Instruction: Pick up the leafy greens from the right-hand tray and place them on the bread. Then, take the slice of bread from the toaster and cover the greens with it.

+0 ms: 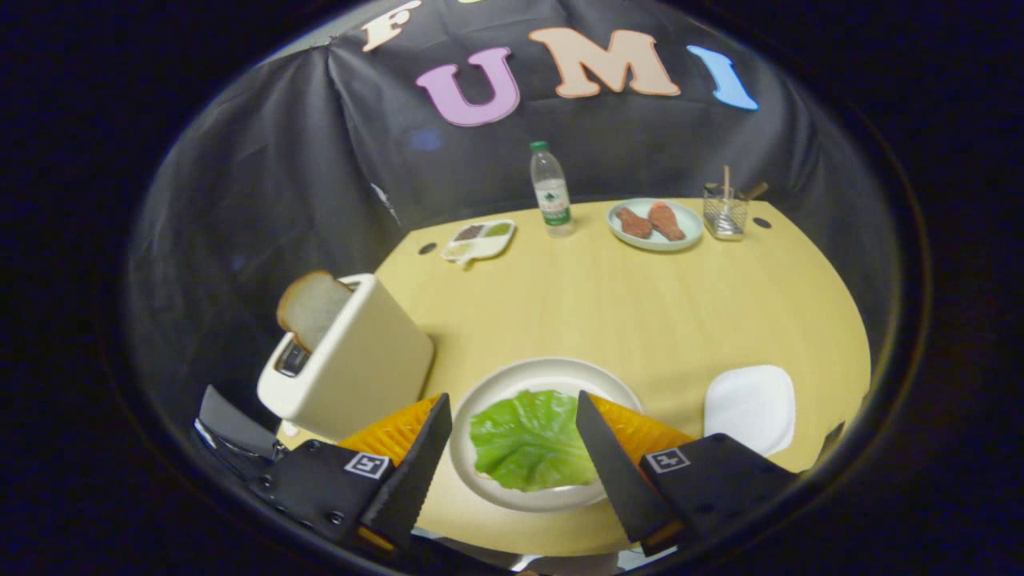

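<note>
- With its 2 fingers spread wide apart, the gripper (512, 432) hangs above the round white plate (512, 382) at the lower centre of the frame and pinches nothing; no contact between the fingers and any object can be seen.
- The leafy greens (528, 438) lie flat on the plate, in the gap between the 2 fingers. Whether bread lies beneath the greens cannot be told, as the leaf covers that part of the plate.
- The toaster (352, 364) stands at the lower left of the frame, just left of the plate, and appears tilted in this fisheye view. 1 slice of bread (310, 308) stands up out of its slot.
- The small white tray (750, 408) sits at the lower right of the frame, right of the plate and apart from it. Nothing lies on it.
- At the upper centre of the frame, a pale plate (654, 226) holds 2 brown pieces of food.
- Left of that plate, a water bottle (550, 192) with a green cap stands upright.
- Further left, a divided dish (478, 240) holds small portions of dark and green condiments.
- At the upper right, a clear holder (725, 212) contains a few sticks.
- All items rest on a light wooden table (592, 312) with a curved edge. Black cloth forms the wall behind it.
</note>
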Motion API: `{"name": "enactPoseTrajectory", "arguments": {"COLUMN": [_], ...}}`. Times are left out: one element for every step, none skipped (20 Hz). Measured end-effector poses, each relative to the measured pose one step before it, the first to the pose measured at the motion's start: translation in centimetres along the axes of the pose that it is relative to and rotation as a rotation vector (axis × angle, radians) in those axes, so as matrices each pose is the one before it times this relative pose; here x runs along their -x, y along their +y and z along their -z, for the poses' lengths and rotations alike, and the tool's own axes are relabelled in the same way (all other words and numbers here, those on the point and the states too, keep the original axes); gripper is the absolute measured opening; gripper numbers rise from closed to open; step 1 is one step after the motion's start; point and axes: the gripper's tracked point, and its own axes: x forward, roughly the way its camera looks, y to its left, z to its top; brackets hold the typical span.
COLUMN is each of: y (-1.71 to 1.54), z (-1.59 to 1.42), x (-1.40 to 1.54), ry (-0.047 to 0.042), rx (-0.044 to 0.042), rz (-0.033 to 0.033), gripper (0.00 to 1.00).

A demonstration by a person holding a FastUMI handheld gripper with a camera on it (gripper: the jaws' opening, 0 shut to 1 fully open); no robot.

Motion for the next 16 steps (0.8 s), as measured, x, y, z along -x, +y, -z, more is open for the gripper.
{"name": "enactPoseTrajectory", "arguments": {"y": [1.574,1.601,1.685,1.762,1.796,1.495,1.395,1.276,1.432,1.263,1.344,1.135,1.194,0.681,0.463,0.217], "z": [-1.079,-0.927,-0.881,-0.86,-0.681,-0.418,-0.467,-0.314,-0.222,-0.06,-0.026,-0.029,0.023,-0.031,0.163,0.488], "x": [0.033,-0.333,-0.408,-0.427,-0.435,-0.37,-0.497,-0.524,-0.508,-0.695,-0.68,-0.691,-0.737,-0.879,-0.824,-0.634], "ry": [-0.01733,-0.01169,-0.0125,-0.01166,-0.00648,-0.00795,-0.00576,-0.00291,-0.00237,-0.00401,0.00189,0.00001,-0.00175,0.00239,0.00417,0.00545], "rx": [0.01084,0.00646,0.00039,-0.00297,-0.00229,0.0001,0.00247,0.00009,-0.00235,-0.00229,0.00027,-0.00047,0.00269,0.01057,0.01524,0.01467], "rz": [-0.03152,-0.03423,-0.03703,-0.03747,-0.03278,-0.02467,-0.01947,-0.02031,-0.0215,-0.02201,-0.02207,-0.0224,-0.01932,-0.00555,0.00123,0.00581], "gripper": [0.99,0.99,0.99,0.99,0.99,0.99,0.99,0.99,0.99,0.99,0.99,0.99,0.99,0.99,0.99,0.98]}}
